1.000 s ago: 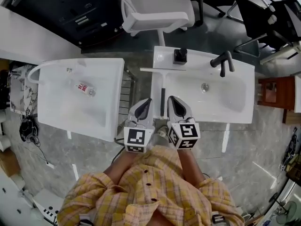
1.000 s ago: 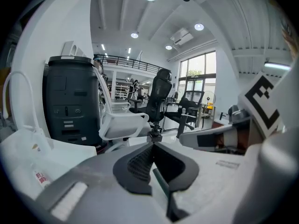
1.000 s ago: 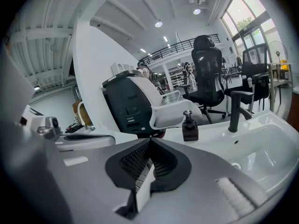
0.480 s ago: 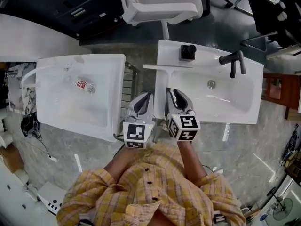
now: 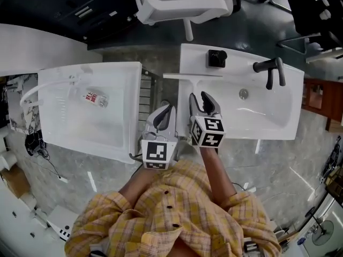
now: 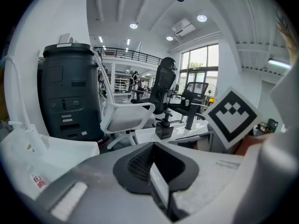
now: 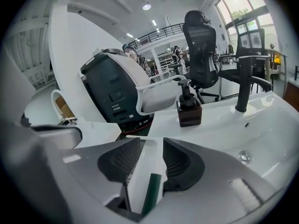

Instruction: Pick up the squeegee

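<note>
Head view shows the big change: one second ago the right gripper (image 5: 199, 101) sat back at the near edge of the white sink (image 5: 268, 123). Now it has slid forward, toward 12 o'clock, over the handle of the long white squeegee with a dark green strip (image 5: 193, 76).

The squeegee lies flat on the sink's rim at the 9 o'clock side. Its wide blade is at the 12 o'clock end and its handle points to 6 o'clock.

In the right gripper view, the right gripper (image 7: 150, 148) has its jaws a little apart, one on each side of the squeegee (image 7: 142, 171). The handle is between them, but they do not squeeze it yet.

The left gripper (image 5: 163, 114) waits just beside the right one, at its 9 o'clock, and has hardly moved. In the left gripper view, the left gripper (image 6: 152, 160) has its jaws pressed together with nothing in them.

I think this means the reach is done. The squeegee is not picked up yet. Next the right jaws should close on the handle, then lift.
</note>
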Demonstrator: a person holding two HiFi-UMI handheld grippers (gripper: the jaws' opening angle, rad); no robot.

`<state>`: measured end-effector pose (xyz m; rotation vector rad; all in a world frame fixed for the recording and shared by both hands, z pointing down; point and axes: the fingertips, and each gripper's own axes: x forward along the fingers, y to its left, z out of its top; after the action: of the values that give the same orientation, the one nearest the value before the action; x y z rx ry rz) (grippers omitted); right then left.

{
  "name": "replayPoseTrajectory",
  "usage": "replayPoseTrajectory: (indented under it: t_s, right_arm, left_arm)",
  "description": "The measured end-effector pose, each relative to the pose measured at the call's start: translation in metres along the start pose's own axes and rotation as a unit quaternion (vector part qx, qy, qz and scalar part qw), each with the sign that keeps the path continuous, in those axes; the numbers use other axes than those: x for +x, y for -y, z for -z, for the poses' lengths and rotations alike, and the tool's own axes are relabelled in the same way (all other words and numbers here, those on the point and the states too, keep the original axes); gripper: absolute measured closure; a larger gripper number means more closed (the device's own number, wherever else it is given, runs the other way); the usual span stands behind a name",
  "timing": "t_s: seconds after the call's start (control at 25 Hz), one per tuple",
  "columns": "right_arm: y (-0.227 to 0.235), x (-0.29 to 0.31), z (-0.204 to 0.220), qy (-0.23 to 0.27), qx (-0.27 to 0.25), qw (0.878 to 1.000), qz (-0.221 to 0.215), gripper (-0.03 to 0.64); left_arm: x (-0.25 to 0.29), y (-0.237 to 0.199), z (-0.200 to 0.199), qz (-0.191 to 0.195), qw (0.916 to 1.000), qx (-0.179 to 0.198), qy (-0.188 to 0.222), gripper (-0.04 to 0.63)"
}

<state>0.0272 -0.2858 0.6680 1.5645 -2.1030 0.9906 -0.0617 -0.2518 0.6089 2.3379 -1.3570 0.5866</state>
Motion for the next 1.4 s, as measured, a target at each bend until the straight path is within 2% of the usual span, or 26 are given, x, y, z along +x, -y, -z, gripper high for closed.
replayPoseTrajectory:
  t_s: [0.32, 0.88, 1.04, 1.24, 1.4]
  right_arm:
    - [0.013, 0.023, 0.017, -0.025, 0.017, 0.999, 0.025, 0.472]
    - [0.02, 0.052, 0.026, -0.049, 0.009, 0.998, 0.049, 0.477]
    - [0.021, 0.059, 0.028, -0.058, 0.002, 0.996, 0.062, 0.491]
    - [0.024, 0.061, 0.034, -0.066, -0.006, 0.994, 0.083, 0.524]
    - [0.022, 0.058, 0.036, -0.074, -0.012, 0.994, 0.081, 0.532]
  left_arm:
    - [0.005, -0.007, 0.011, 0.0, 0.9999, -0.008, -0.014, 0.595]
    - [0.013, -0.013, 0.021, 0.003, 0.9995, -0.019, -0.026, 0.595]
    - [0.014, -0.016, 0.021, -0.003, 0.9993, -0.028, -0.025, 0.595]
    - [0.013, -0.015, 0.022, 0.001, 0.9996, -0.012, -0.026, 0.597]
    - [0.008, -0.019, 0.017, -0.008, 0.9997, -0.014, -0.019, 0.595]
